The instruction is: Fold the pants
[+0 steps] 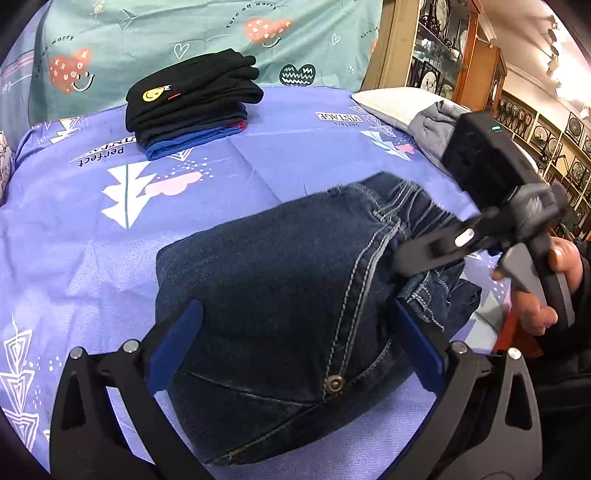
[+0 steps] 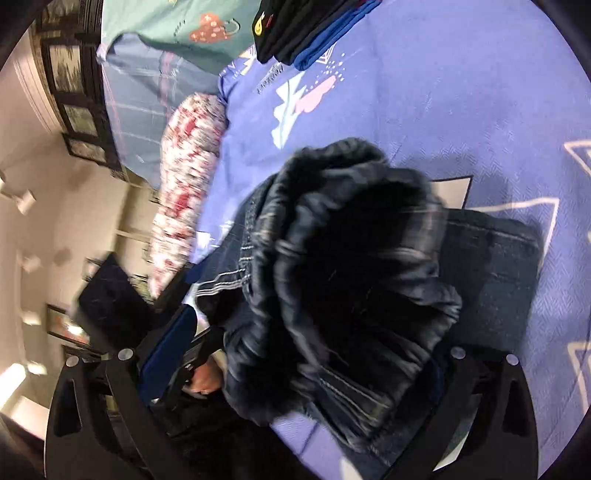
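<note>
Dark blue jeans lie folded into a thick packet on the lilac bedsheet. My left gripper hangs just over the packet's near end, open wide, its blue pads either side of the denim without pinching it. My right gripper, held by a hand, reaches in at the waistband end on the right. In the right wrist view the bunched jeans fill the space between the open right gripper fingers. Its left pad stands clear of the cloth and the other pad is hidden behind it.
A stack of folded dark clothes sits at the back of the bed, and the stack also shows in the right wrist view. A white pillow and grey garment lie back right, with a floral pillow on the opposite side. Display shelves stand beyond.
</note>
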{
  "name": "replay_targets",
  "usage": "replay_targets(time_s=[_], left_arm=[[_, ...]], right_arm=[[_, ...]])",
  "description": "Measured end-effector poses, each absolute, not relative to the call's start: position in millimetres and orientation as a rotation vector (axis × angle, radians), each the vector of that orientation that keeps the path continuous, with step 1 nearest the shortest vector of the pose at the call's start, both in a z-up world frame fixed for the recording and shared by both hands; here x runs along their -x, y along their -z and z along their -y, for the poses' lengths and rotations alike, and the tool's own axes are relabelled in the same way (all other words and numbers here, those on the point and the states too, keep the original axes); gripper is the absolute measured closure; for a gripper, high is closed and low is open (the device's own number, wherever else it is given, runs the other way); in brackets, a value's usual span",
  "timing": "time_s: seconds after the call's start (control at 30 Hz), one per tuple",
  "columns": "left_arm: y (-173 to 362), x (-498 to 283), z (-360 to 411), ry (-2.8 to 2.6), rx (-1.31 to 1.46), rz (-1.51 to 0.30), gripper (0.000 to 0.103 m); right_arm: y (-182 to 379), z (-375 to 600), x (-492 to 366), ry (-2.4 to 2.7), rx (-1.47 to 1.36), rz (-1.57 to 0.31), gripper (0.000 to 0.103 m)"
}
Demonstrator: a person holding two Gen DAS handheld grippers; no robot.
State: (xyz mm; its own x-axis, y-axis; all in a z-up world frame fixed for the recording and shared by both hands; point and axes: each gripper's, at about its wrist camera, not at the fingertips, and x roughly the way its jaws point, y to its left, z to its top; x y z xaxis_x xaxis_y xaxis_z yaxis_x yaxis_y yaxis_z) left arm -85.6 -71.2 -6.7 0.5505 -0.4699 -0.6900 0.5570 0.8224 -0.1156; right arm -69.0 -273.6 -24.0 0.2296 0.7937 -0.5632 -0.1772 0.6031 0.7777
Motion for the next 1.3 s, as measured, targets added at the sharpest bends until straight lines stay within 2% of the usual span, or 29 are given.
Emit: replay_targets(time_s=[0.1,0.17,0.23,0.3,0.37,0.4,0.47,0.5,0.57,0.67,0.77,0.83,0.87,0.9,1.0,1.03,1.13,1.17,1.23,1.3], left_arm=[[-9.0,86.2,65.7,0.741,0.010,-0.797,0.002],[-22.5,97.6,75.0,0.825,0.019,-0.766,0.002],[-26.7,110.1,96.5,0.863,-0.065,-0.735,0.002],[-12.2,105.2,113.1,0.886,-0.086,-0.780,0.002],[17.1,84.8,121.8,0.907,-0.043,-0.884,0.002],[24.4,78.6,121.0,0.912,-0.020,-0.907,0.002],[21.4,78.1,116.3,0.933,0.017,-0.904,0.002],[12.6,82.1,110.5,0.940,0.031,-0.896,0.002],[-1.3,89.7,96.9,0.955,0.063,-0.890,0.002],[-17.5,110.0,75.1,1.001,0.093,-0.849,0.002],[-5.7,111.1,66.1,0.947,0.089,-0.899,0.002],[17.4,102.1,60.4,0.930,0.156,-0.974,0.002],[21.8,103.3,56.9,0.944,0.179,-0.951,0.002],[23.0,105.3,55.5,0.961,0.177,-0.925,0.002],[29.7,109.5,53.2,0.983,0.194,-0.898,0.002],[28.0,111.4,52.7,0.988,0.187,-0.891,0.002],[25.8,114.4,58.6,0.982,0.150,-0.895,0.002],[26.1,115.6,59.8,0.982,0.143,-0.894,0.002],[25.5,113.7,59.4,0.981,0.140,-0.897,0.002],[25.8,112.8,56.7,0.978,0.145,-0.896,0.002]], right_arm=[[-2.9,272.7,90.6,-0.688,-0.535,-1.033,0.046],[-26.7,280.3,105.5,-0.708,-0.512,-0.937,0.053],[-52.1,289.5,124.7,-0.723,-0.501,-0.847,0.053],[-62.2,297.1,139.3,-0.677,-0.476,-0.833,0.052],[-50.0,302.5,140.9,-0.615,-0.479,-0.880,0.049],[-37.2,306.0,139.0,-0.565,-0.480,-0.921,0.043],[3.8,315.5,129.0,-0.459,-0.489,-1.057,0.032],[17.1,326.9,127.5,-0.458,-0.557,-1.072,0.030],[6.8,334.9,131.9,-0.469,-0.578,-1.044,0.029],[-49.7,341.0,146.2,-0.454,-0.486,-0.869,0.027],[-96.5,322.8,139.9,-0.565,-0.442,-0.752,0.024],[-107.7,294.1,119.0,-0.636,-0.402,-0.772,0.024],[-104.0,281.9,105.7,-0.646,-0.380,-0.801,0.021],[-90.4,271.7,88.5,-0.612,-0.351,-0.865,0.015],[-10.1,282.5,46.9,-0.456,-0.445,-1.125,0.012],[-3.1,286.9,43.6,-0.467,-0.489,-1.112,0.012],[-28.2,281.1,46.9,-0.455,-0.471,-1.098,0.009],[-42.2,273.1,48.1,-0.483,-0.467,-1.073,0.001],[-68.9,246.0,50.7,-0.600,-0.428,-1.026,0.001],[-73.5,212.2,41.1,-0.743,-0.462,-1.072,0.001]])
